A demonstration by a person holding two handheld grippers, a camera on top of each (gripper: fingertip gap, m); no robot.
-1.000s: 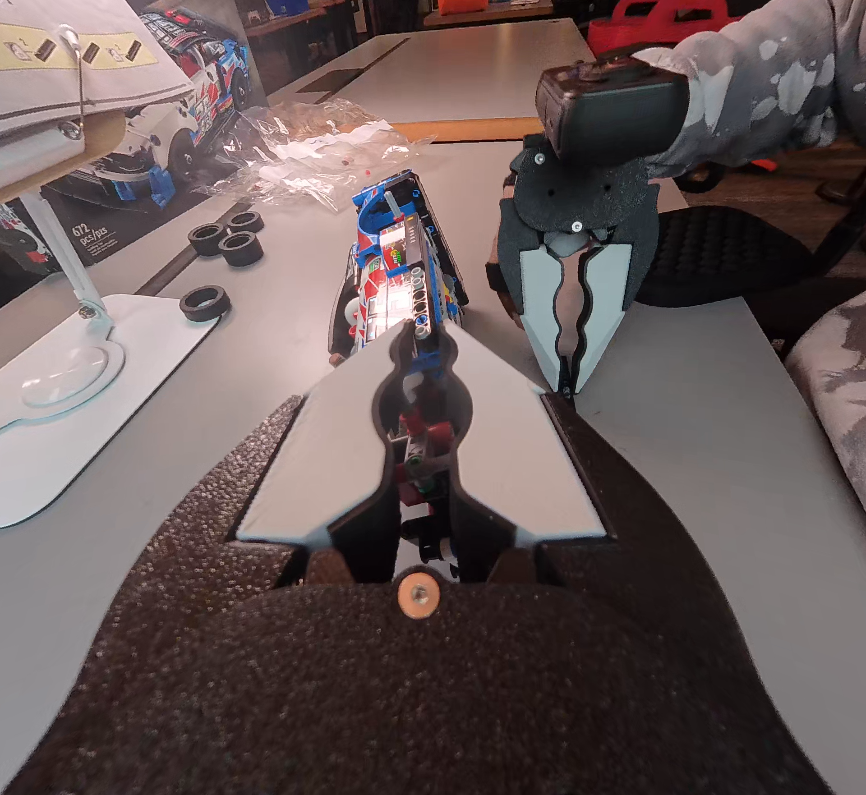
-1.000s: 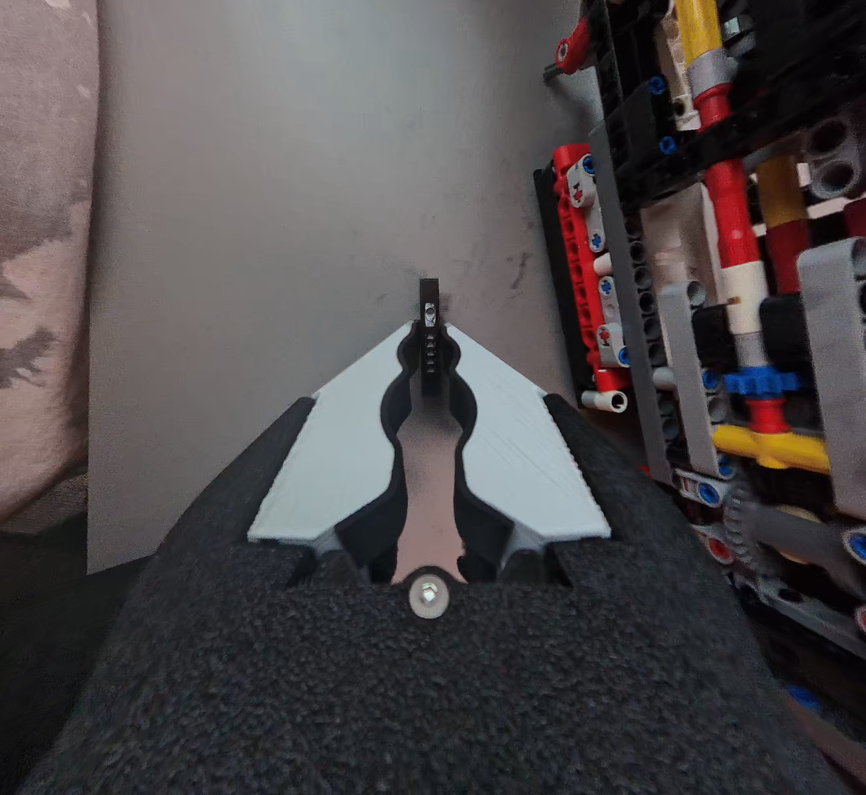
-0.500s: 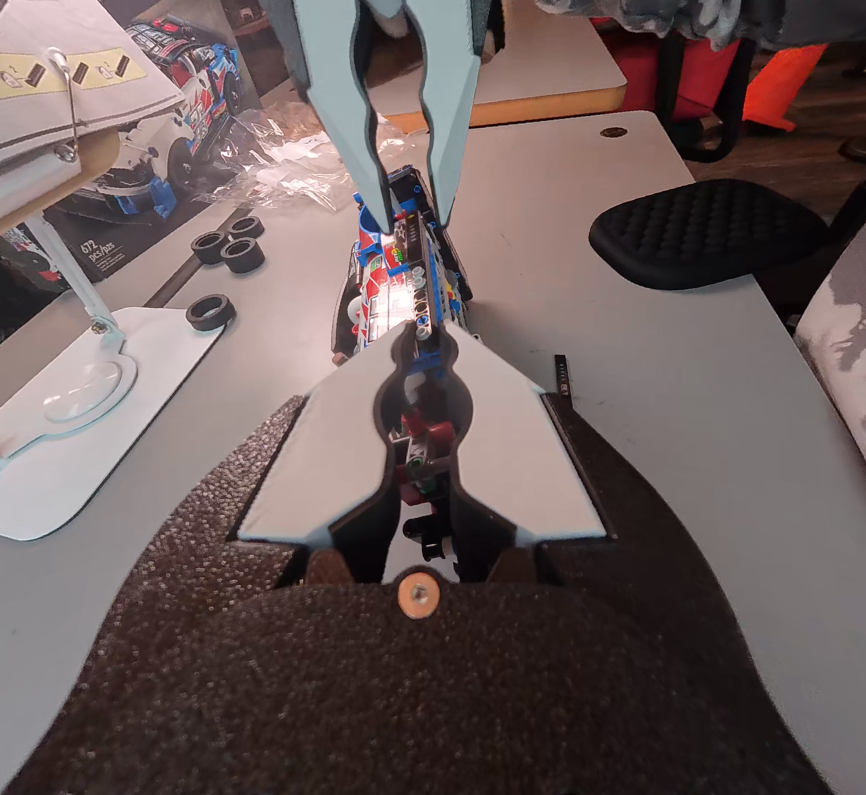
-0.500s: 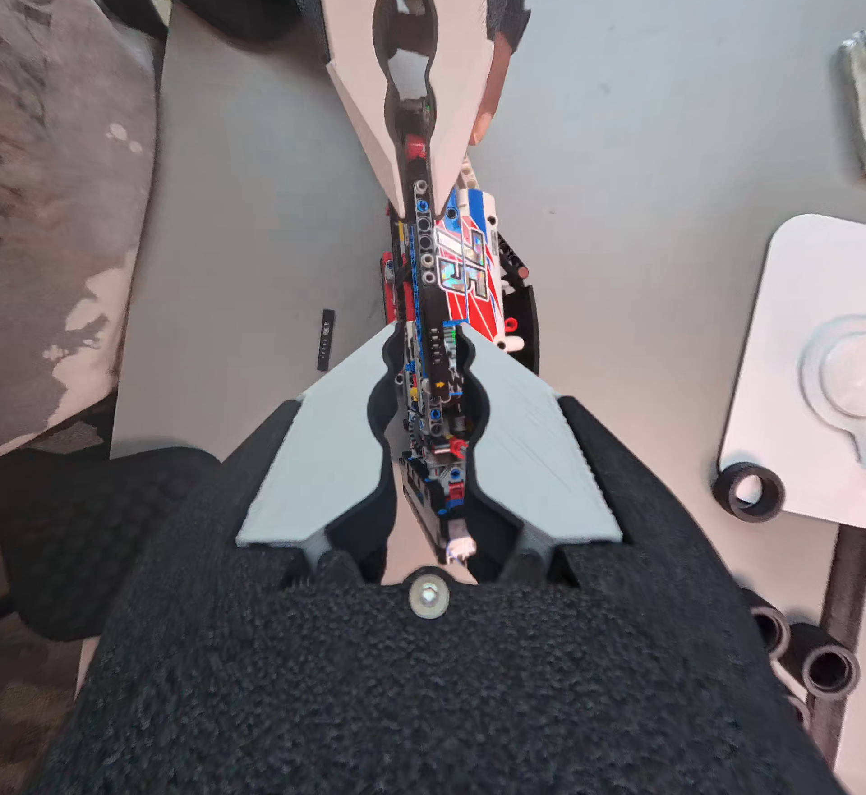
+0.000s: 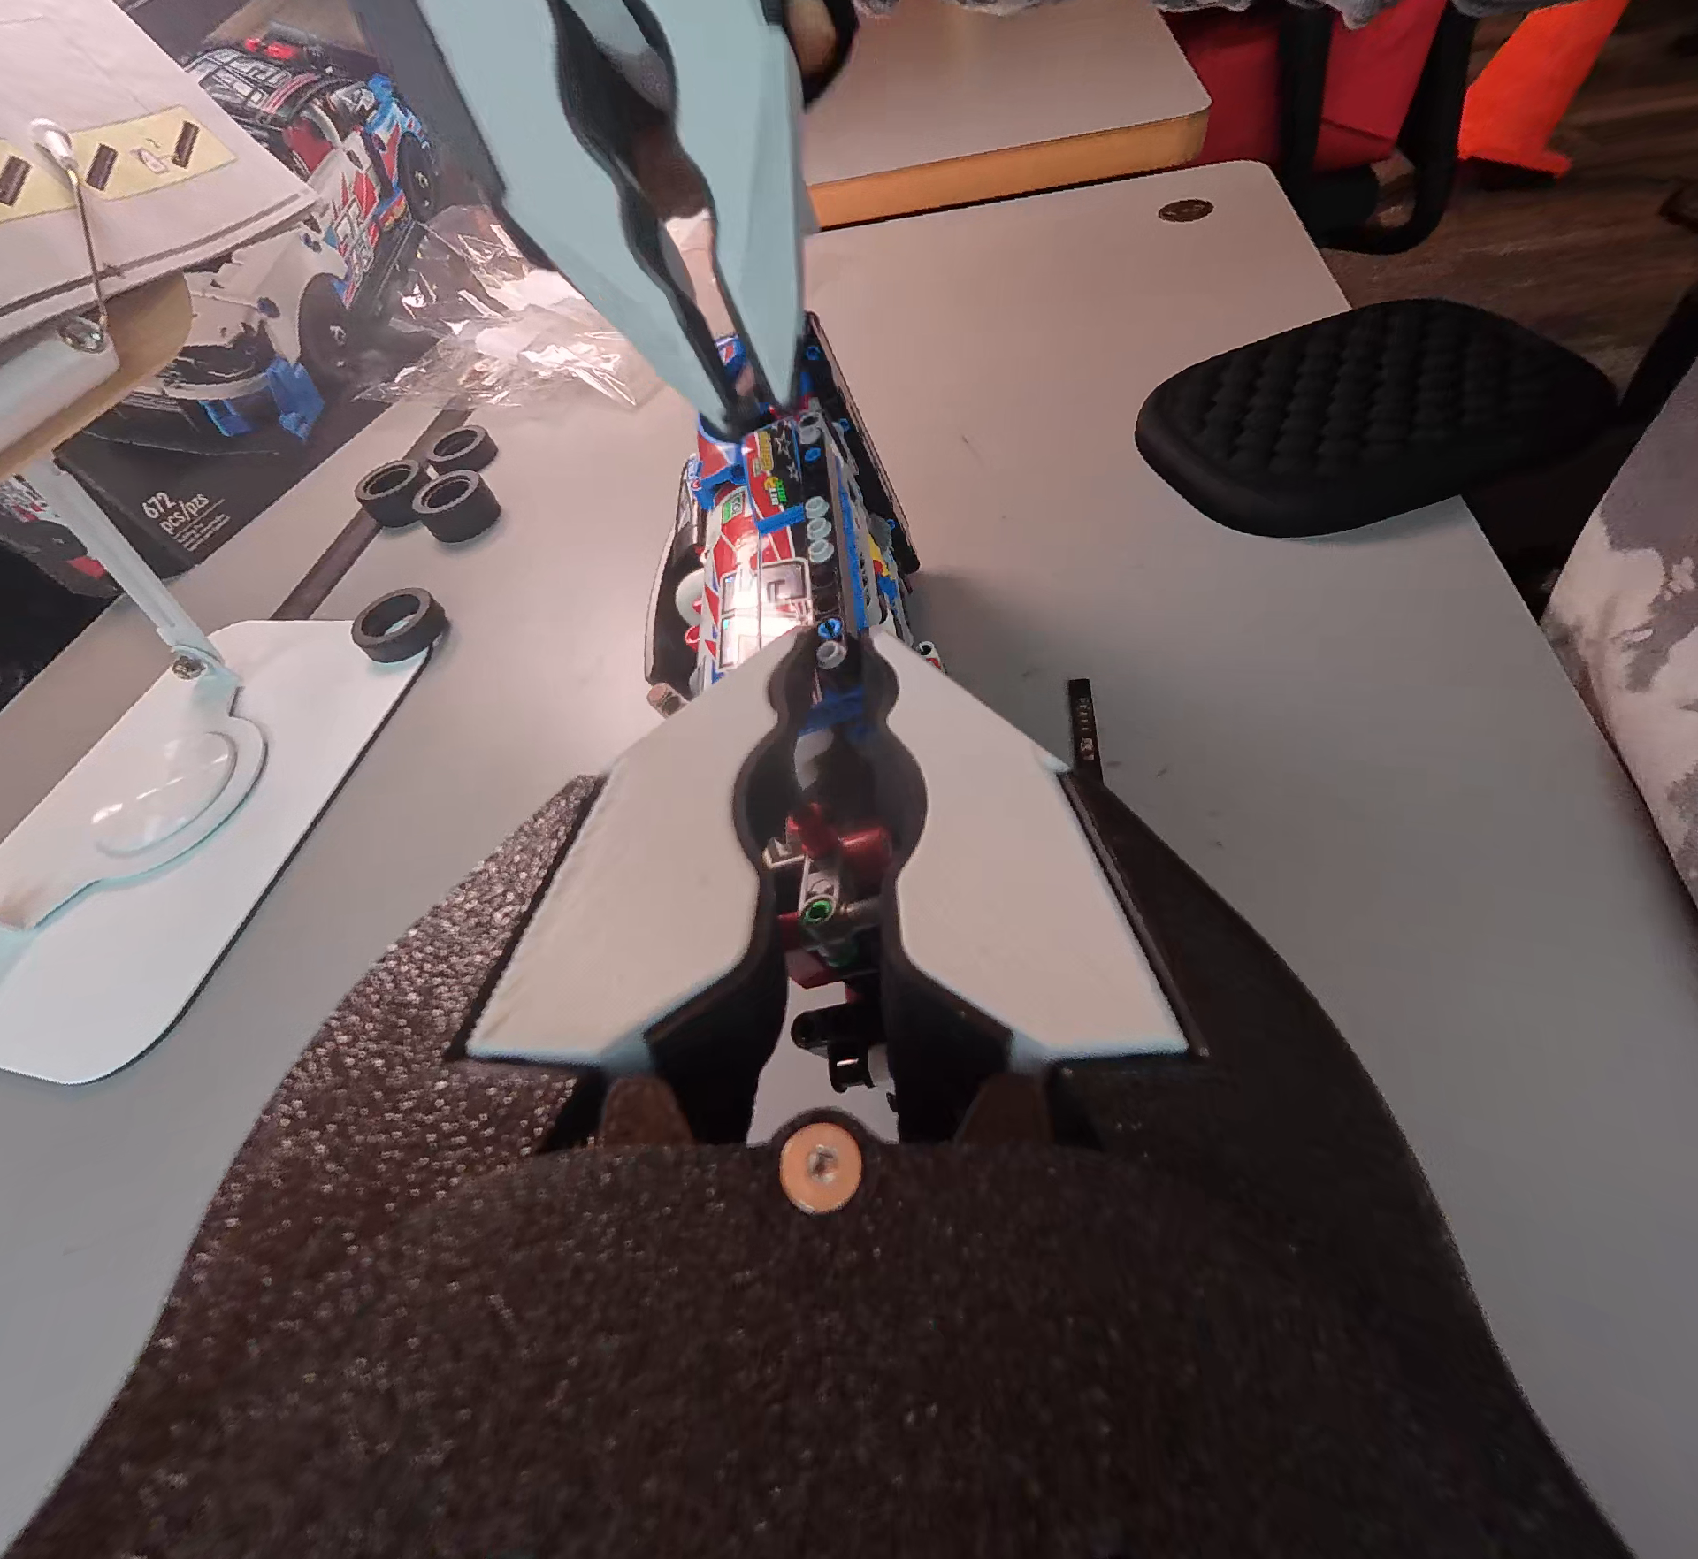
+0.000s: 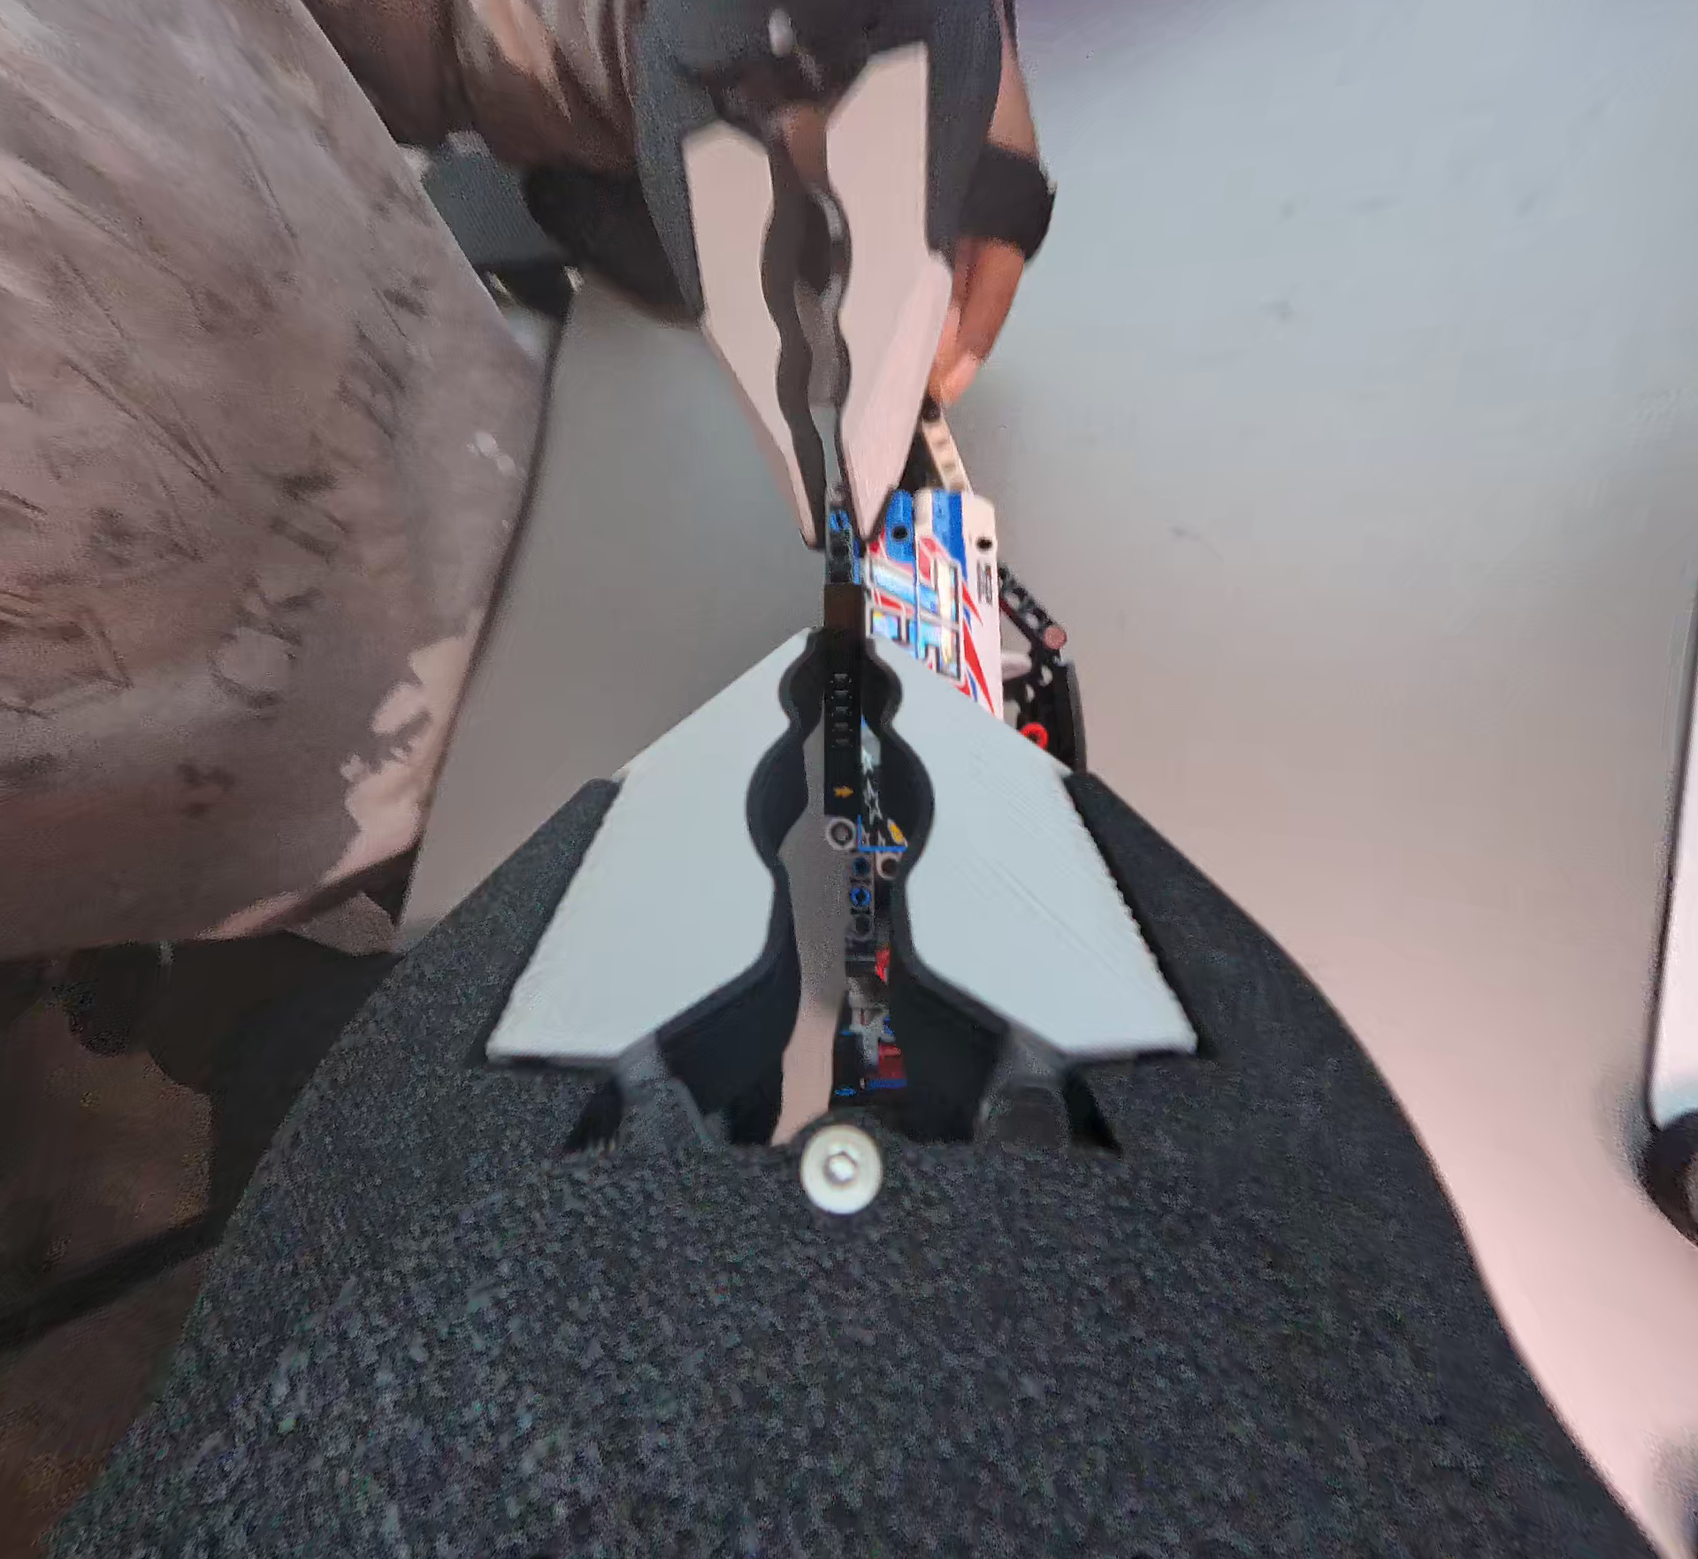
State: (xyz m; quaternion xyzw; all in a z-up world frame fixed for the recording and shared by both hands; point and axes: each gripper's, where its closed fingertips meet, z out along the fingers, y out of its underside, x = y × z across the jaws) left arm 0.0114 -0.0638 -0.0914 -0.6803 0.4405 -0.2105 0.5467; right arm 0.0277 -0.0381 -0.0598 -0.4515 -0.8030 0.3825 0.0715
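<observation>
Left hand-held gripper [image 5: 832, 651]: clenched on the near end of the car [image 5: 781, 559]; fingers [image 5: 974, 853] pressed in on the dark chassis beam; judged a steadying hold, to keep the model on its side.
Right hand-held gripper [image 6: 841, 642]: fingers drawn in on a thin black beam [image 6: 841, 716] along the car's upper edge; grasping it, though motion blur hides the exact contact; seen in the left wrist view it comes down from above onto the far end [image 5: 749, 403], so the two grips face each other along the model.
Car: brick-built racer, white, blue and red panels; lies on its side on the desk [image 5: 1194, 780], between the two grippers; underside gears and pins turned to the right, probably for access.
Loose strip [image 5: 1081, 720]: small black beam flat on the desk, just right of the left gripper; touched by neither.
Tyres [image 5: 432, 486]: three black ones grouped to the left, a fourth [image 5: 398, 624] at the edge of the stand base [image 5: 138, 826]; well apart from the car.
Stand: pale base and post carrying an open booklet [image 5: 110, 137]; propped for reading.
Box [image 5: 276, 229]: printed carton behind the tyres; clear bags [image 5: 515, 320] beside it.
Armrest [image 5: 1369, 412]: black, at the desk's right edge.
</observation>
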